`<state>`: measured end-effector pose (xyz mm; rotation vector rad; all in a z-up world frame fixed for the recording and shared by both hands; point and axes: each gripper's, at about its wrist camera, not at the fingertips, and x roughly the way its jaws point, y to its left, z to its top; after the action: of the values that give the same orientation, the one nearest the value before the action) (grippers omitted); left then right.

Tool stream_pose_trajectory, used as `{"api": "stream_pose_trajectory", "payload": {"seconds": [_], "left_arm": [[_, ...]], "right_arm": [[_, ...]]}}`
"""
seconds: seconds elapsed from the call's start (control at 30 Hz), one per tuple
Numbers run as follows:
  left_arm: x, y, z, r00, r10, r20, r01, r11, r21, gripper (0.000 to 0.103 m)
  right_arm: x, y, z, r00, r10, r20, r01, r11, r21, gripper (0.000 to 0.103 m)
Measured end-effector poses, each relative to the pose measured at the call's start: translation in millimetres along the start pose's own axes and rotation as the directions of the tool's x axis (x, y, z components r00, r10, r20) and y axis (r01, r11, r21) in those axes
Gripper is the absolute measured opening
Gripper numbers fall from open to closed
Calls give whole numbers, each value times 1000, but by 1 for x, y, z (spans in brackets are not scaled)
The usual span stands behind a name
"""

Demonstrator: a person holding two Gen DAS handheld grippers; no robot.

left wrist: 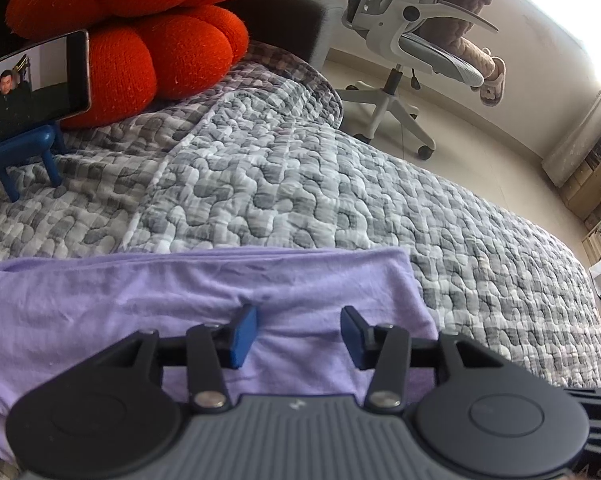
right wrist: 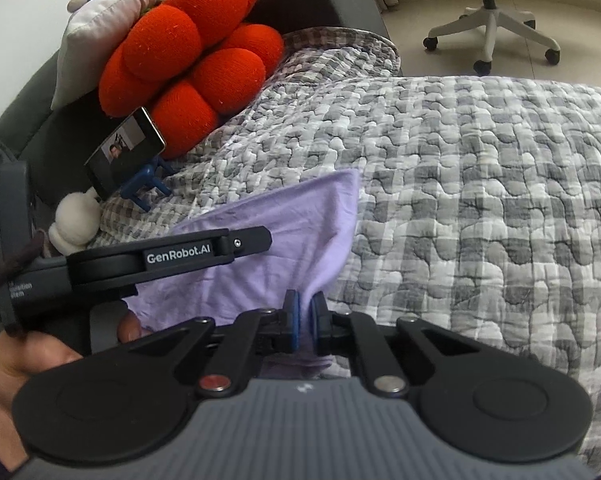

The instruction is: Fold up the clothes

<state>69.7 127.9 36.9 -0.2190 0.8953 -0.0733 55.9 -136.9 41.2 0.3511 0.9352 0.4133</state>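
While the purple shirt (right wrist: 260,256) lies on the quilt (right wrist: 480,184) | right hand-held gripper (right wrist: 303,320) pinches its 5 o'clock corner | left hand-held gripper (left wrist: 298,334) spread above cloth | mid-fold, I judge | next: carry corner across.

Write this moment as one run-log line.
left tongs: open above lilac cotton garment | right tongs: shut on garment edge | surface: grey checked quilt

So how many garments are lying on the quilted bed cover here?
1: a lilac cotton garment on the grey checked quilt's near edge, under both grippers. Others may lie out of frame.
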Motion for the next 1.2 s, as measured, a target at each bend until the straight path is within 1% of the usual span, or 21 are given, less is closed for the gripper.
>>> {"api": "stream_pose_trajectory", "payload": {"seconds": [0.13,0.2,0.27,0.33,0.43,0.63,0.8,0.87,0.97,1.07,1.2], "left_arm": [[0,2,1,1000,-7,0,7,1000,-11,48],[0,3,1,1000,-12,-1,12,1000,-17,48],[0,4,1,1000,-12,-1,12,1000,-17,48],[0,2,1,1000,-8,0,8,1000,-12,48],[0,2,1,1000,-5,1,5,1000,-6,48],[0,3,1,1000,-7,2,7,1000,-5,48],[0,2,1,1000,-6,3,6,1000,-7,48],[-1,2,0,1000,-7,5,7,1000,-10,48],[-1,4,1,1000,-10,8,11,999,-30,48],[-2,7,1,1000,-16,9,16,999,-45,48],[-4,9,2,1000,-25,12,26,997,-68,48]], "right_arm": [[-5,2,-1,999,30,16,-30,999,-17,9],[-4,1,0,999,30,12,-30,999,-11,9],[-2,1,0,1000,27,4,-27,1000,-13,13],[-1,2,0,1000,25,1,-25,1000,-17,14],[2,0,1,999,38,-8,-38,999,2,14],[14,-4,2,998,9,-56,-8,1000,15,14],[16,-7,2,997,43,-59,-43,999,11,16],[14,-5,1,998,31,-54,-31,999,-7,14],[10,-2,1,999,34,-28,-34,999,-20,11],[6,2,1,999,39,2,-39,999,-27,11],[6,6,3,999,30,16,-29,999,-28,10]]}}
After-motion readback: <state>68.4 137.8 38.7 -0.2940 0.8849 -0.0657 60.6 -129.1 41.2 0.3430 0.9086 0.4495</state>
